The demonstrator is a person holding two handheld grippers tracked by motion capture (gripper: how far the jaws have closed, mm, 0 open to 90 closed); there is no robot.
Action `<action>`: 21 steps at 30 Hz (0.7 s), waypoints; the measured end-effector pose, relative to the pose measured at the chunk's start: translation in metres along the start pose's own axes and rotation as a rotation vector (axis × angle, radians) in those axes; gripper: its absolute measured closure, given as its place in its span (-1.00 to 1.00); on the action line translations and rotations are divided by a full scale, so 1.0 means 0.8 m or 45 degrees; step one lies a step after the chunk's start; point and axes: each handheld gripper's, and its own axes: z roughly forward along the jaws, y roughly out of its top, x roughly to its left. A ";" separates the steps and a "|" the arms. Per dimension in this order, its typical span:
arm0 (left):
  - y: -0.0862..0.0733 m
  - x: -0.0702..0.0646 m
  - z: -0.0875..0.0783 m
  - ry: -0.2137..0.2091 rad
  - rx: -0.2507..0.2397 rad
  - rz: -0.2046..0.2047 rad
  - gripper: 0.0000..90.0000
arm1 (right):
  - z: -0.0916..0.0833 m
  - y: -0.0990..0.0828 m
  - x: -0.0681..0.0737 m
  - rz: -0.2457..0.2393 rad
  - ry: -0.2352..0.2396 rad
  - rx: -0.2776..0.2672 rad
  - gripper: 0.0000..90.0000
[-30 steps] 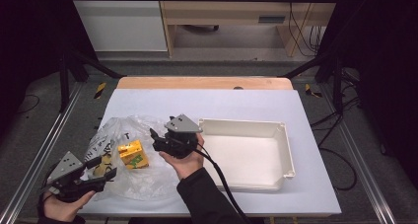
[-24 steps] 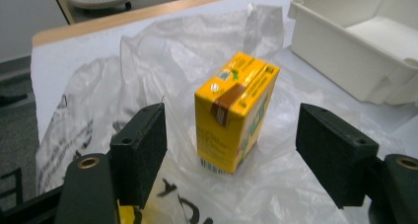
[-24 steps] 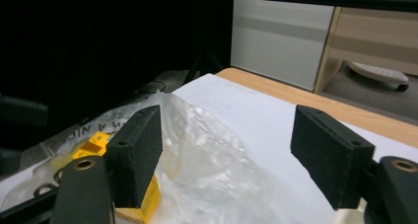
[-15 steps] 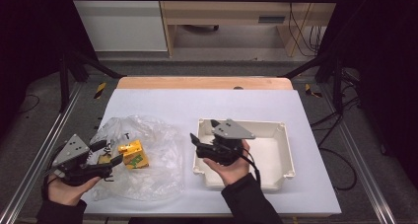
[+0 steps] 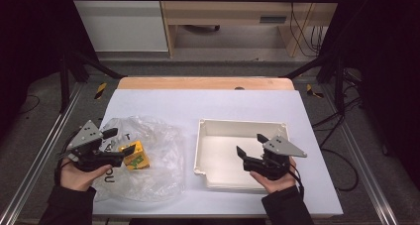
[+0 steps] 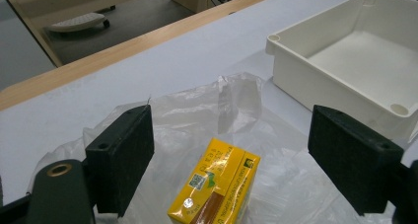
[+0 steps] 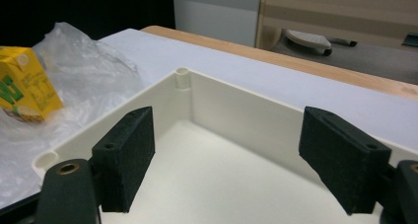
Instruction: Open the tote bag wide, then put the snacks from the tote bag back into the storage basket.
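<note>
The left gripper [image 5: 120, 141] hangs over the carton [image 5: 134, 154] on the bag [image 5: 158, 150], jaws just opened wide, empty. The right gripper [image 5: 250, 148], likewise just opened and empty, hangs over the tray [image 5: 237, 123] at right.

Wide-parted jaws of the left gripper [image 6: 231, 150] frame a yellow cardboard carton [image 6: 217, 187] on crumpled clear plastic bag [image 6: 236, 98]; ahead-right, the white rectangular plastic tray's [image 6: 315, 81] wall blocks passage. The right gripper [image 7: 226, 155] faces bare tray floor.
</note>
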 end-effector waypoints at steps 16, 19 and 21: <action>-0.033 0.012 0.025 -0.078 0.118 0.052 -0.60 | -0.036 -0.031 -0.038 0.050 -0.065 0.008 -0.54; -0.039 0.014 0.030 -0.083 0.149 0.068 -0.60 | -0.035 -0.034 -0.039 0.045 -0.067 0.024 -0.54; -0.041 0.015 0.032 -0.090 0.159 0.075 -0.60 | -0.033 -0.036 -0.040 0.030 -0.065 0.036 -0.54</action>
